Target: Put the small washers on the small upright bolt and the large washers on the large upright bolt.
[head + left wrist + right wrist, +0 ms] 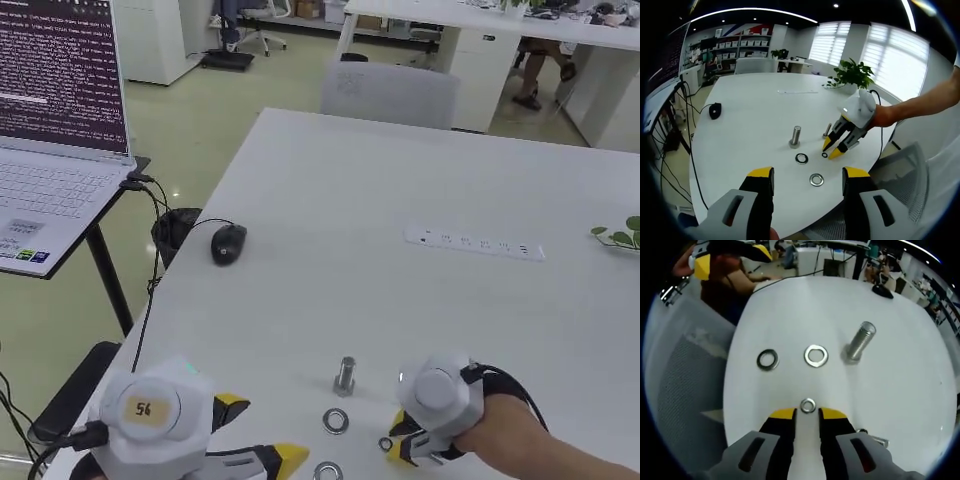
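My right gripper [808, 416], jaws narrowly parted and empty, has the small washer [808, 405] lying flat just beyond its tips. The left gripper [807, 175] hangs wide open, farther off.

Our left hand-held gripper [262, 432] wears a pale grey round housing with a tan sticker [147, 408] reading 56 (dark digits). It has a black cable [60, 445] plugged at its side and black jaws tipped yellow. Our right hand-held gripper [400, 440] is white and rounded, likewise yellow-tipped, with a black cord [510, 385] looping behind.
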